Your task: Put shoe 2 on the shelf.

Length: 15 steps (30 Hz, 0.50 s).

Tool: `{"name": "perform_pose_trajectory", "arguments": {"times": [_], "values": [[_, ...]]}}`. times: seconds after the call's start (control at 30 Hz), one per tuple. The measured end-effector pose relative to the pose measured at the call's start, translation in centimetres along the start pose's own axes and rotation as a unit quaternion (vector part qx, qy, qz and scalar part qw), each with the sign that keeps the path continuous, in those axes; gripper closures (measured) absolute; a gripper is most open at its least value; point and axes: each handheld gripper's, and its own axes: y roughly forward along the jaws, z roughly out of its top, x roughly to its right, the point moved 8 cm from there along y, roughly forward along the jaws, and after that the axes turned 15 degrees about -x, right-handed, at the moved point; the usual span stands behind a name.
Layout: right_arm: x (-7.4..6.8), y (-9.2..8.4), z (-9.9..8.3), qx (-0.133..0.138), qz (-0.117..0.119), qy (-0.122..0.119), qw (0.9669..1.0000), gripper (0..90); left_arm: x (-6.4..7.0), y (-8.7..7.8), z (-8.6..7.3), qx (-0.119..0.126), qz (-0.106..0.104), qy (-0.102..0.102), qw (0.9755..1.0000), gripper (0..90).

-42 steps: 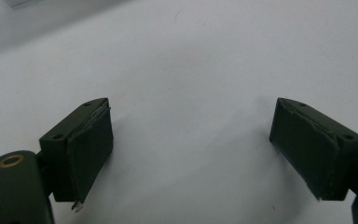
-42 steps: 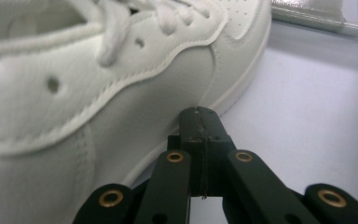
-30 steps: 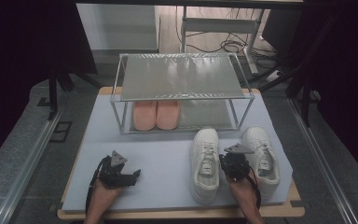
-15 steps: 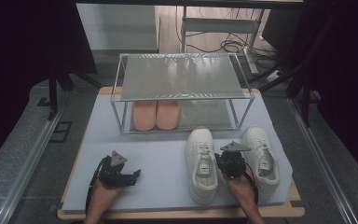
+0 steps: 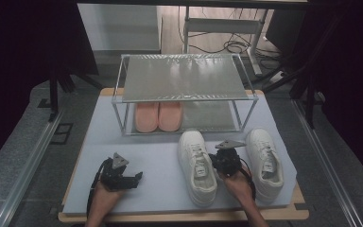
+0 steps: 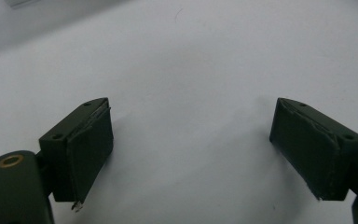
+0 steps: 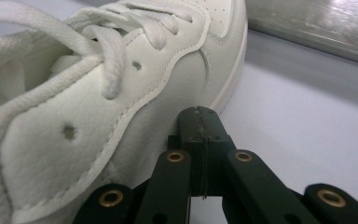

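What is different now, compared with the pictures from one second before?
The right gripper, jaws shut and empty, slid left against the side of the left white sneaker and nudged it left, widening the gap to the right white sneaker. The left gripper, the pink shoes and the rack stayed put.

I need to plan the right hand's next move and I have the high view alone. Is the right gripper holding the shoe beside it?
Observer: No. In the right gripper view the right gripper has its jaws pressed together with nothing between them.
Operator: Where are its tips against the left white sneaker?
Observer: They sit at the side wall of the left white sneaker, by the sole edge; whether they touch is hard to tell.
Operator: And the left gripper?
Observer: The left gripper stands open over the bare grey mat.
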Motion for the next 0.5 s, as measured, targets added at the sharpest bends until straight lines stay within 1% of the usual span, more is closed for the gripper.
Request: {"name": "perform_pose_trajectory", "arguments": {"times": [0.13,0.33,0.5], "values": [[-0.7,0.5,0.7,-0.001,0.009,-0.009,0.9999,90.0,0.0,0.0,0.0,0.0,0.0,0.0,1.0,13.3],[-2.2,1.3,1.7,-0.007,0.026,-0.03,0.9992,90.0,0.0,0.0,0.0,0.0,0.0,0.0,1.0,13.4],[-3.0,1.8,2.3,-0.01,0.032,-0.047,0.9983,90.0,0.0,0.0,0.0,0.0,0.001,0.0,1.0,13.4]]}}
